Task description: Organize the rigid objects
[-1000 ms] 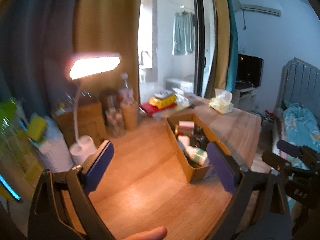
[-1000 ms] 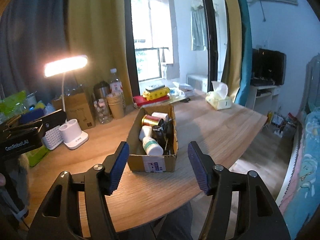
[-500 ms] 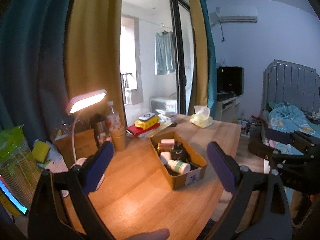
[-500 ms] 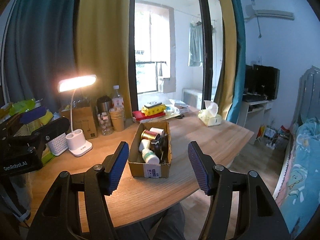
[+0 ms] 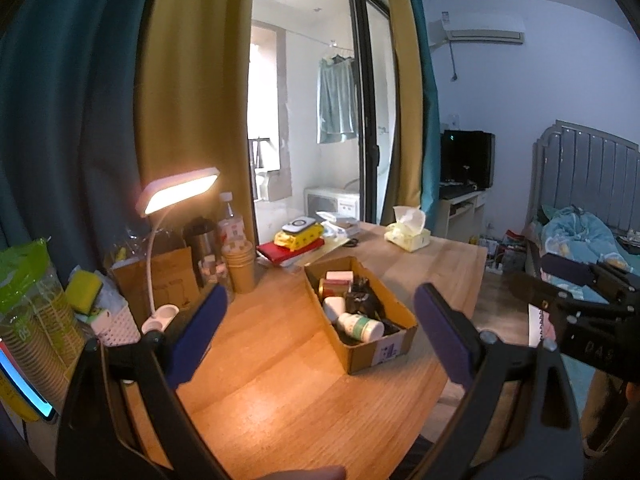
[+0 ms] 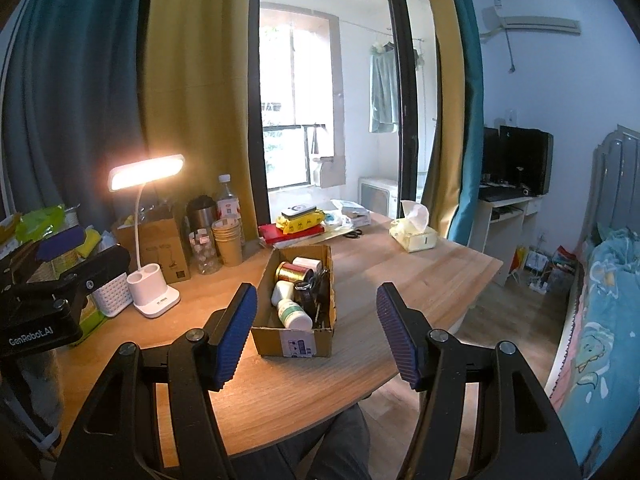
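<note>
An open cardboard box (image 5: 376, 354) (image 6: 296, 344) stands in the middle of the wooden table (image 5: 280, 400). Inside lie a white bottle with a green label (image 5: 360, 326) (image 6: 294, 314), a gold tin (image 6: 290, 272), a black item (image 5: 362, 300) and a pale jar (image 5: 339, 276). My left gripper (image 5: 320, 336) is open and empty, held back above the table's near part. My right gripper (image 6: 316, 332) is also open and empty, facing the box's short end from over the table edge. Each gripper shows at the side of the other's view.
A lit desk lamp (image 6: 146, 168), a brown carton (image 6: 164, 246), a flask, a water bottle and stacked paper cups (image 6: 228, 240) line the back left. A tissue box (image 6: 414, 236) and a red book under a yellow pack (image 6: 298, 222) sit farther back. A bed (image 6: 600, 320) stands right.
Both grippers pulled back and up from the box, which now looks smaller and farther off. Over the last half second they held still. The jaws kept their width.
</note>
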`<state>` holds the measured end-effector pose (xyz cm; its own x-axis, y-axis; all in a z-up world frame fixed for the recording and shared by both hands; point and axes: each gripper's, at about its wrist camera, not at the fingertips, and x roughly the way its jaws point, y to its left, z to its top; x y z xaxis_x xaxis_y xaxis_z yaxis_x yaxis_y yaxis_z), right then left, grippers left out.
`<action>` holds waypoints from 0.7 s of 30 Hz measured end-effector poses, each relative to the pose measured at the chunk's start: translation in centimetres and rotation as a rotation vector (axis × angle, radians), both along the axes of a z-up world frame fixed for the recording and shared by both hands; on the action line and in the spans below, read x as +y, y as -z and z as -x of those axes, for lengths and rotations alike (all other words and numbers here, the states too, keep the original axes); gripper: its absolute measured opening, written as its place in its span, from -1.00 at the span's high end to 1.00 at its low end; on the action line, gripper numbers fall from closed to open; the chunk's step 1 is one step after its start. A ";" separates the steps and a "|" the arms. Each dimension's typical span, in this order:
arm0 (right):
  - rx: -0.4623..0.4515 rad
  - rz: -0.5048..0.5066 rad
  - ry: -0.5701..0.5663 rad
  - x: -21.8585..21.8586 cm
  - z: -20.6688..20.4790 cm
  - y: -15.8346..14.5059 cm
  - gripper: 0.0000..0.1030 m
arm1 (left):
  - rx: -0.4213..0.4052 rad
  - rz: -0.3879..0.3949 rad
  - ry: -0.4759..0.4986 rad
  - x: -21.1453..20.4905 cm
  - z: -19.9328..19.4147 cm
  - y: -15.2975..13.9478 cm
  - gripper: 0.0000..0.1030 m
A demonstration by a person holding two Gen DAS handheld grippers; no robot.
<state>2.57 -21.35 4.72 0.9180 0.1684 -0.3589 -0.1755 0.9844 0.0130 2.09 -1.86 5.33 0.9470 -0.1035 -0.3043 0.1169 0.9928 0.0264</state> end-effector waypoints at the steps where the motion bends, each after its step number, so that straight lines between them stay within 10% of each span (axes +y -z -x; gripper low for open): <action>1: 0.000 -0.001 0.000 0.0 0.0 0.0 -0.27 | -0.005 -0.002 -0.006 0.0 0.1 0.0 -0.86; 21: 0.008 -0.001 -0.001 0.1 0.0 0.2 -0.27 | -0.030 -0.012 -0.007 -0.4 0.4 0.2 -0.86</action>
